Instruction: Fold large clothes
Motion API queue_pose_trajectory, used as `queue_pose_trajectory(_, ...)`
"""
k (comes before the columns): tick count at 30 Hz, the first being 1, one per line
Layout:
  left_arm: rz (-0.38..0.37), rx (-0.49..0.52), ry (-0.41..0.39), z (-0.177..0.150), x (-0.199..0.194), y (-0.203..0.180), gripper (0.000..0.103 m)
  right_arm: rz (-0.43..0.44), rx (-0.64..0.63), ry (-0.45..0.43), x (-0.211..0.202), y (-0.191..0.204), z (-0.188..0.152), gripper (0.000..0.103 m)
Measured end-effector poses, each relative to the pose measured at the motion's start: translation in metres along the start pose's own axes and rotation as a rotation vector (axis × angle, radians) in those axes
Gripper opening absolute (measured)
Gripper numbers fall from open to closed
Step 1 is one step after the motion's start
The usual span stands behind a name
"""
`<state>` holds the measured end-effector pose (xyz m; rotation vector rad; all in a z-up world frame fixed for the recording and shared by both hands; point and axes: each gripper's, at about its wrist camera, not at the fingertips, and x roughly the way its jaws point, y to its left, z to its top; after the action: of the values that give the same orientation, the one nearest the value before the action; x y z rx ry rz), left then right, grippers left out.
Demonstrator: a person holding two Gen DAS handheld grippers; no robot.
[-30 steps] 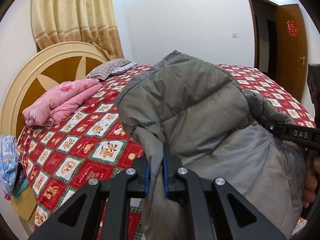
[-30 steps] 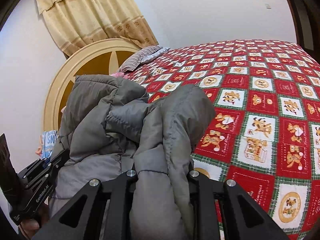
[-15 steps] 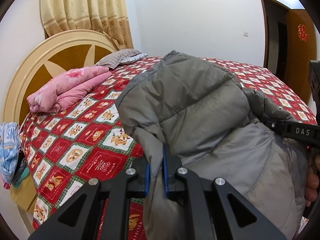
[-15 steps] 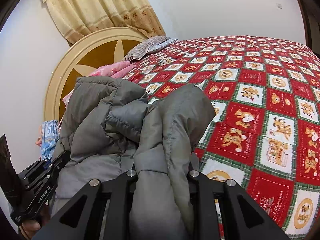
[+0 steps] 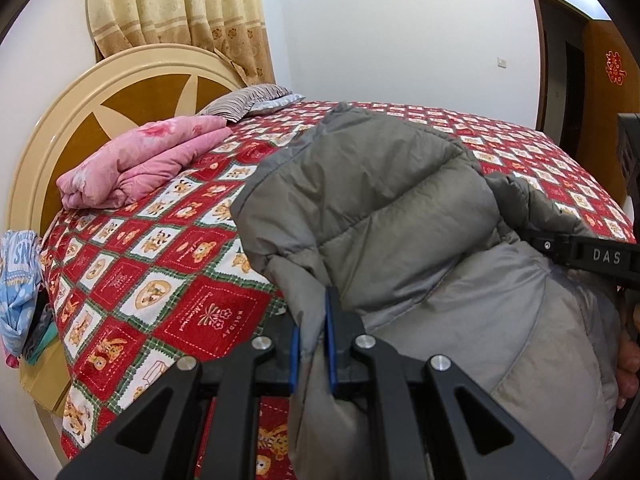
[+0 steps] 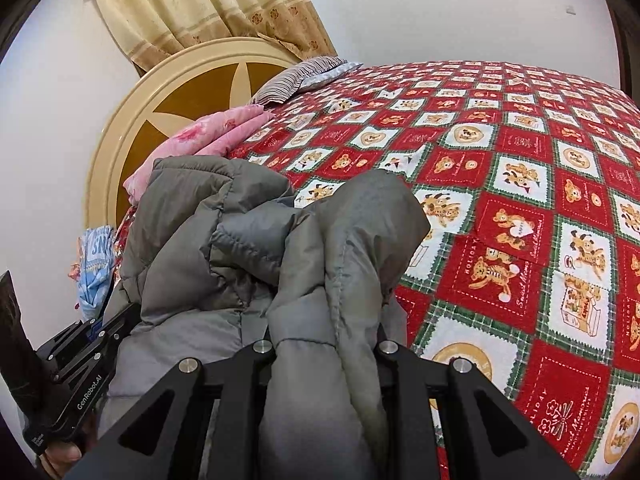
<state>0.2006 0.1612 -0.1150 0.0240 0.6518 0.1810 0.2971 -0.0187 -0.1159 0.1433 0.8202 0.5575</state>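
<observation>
Both tools are clamped on a grey padded jacket [image 5: 384, 208] and hold it up above the near edge of the bed [image 5: 168, 280], side by side. On the left tool [image 5: 311, 332] the blue-lined fingers [image 5: 329, 320] stand almost together, pinching a thin fold of the jacket's hem, and the tool tilts downward toward the bedspread. On the right tool [image 6: 326, 344] a thicker bunch of quilted fabric fills the space between the arms and hides the pads, so the grip shows only by the cloth squeezed there; this tool also tilts downward. Each tool appears in the other's view: the right one at the right margin of the left view, with part of the person's hand [image 5: 628, 364] below it, the left one at the lower left of the right view. Between them the jacket hangs in a bulging mass, its lower part dropping out of sight. A folded pink blanket [image 5: 140, 168] lies at the bed's head end by the round headboard [image 5: 72, 120], well apart from the jacket.
</observation>
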Motion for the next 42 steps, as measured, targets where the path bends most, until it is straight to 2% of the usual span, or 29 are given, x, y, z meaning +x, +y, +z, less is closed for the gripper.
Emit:
queue_pose_trajectory(25, 0.014, -0.001, 0.033, -0.011, 0.019, 0.002, 0.02, -0.036, 0.0, 0.05, 0.025, -0.005, -0.006, 0.019)
queue_pose_trajectory(33, 0.025, 0.002, 0.042, -0.012, 0.025, 0.001, 0.027, -0.063, -0.008, 0.067, 0.032, -0.006, -0.008, 0.022)
queue_pose_trajectory(37, 0.038, -0.014, 0.045, -0.013, 0.029, 0.004, 0.04, -0.081, -0.014, 0.084, 0.036, -0.007, -0.009, 0.031)
queue_pose_trajectory(40, 0.063, -0.041, 0.049, -0.013, 0.024, 0.011, 0.06, -0.079, 0.009, 0.078, 0.03, -0.01, -0.008, 0.037)
queue_pose_trajectory(42, 0.046, -0.068, 0.046, -0.011, 0.01, 0.018, 0.064, -0.071, 0.039, 0.053, 0.014, -0.012, -0.008, 0.04)
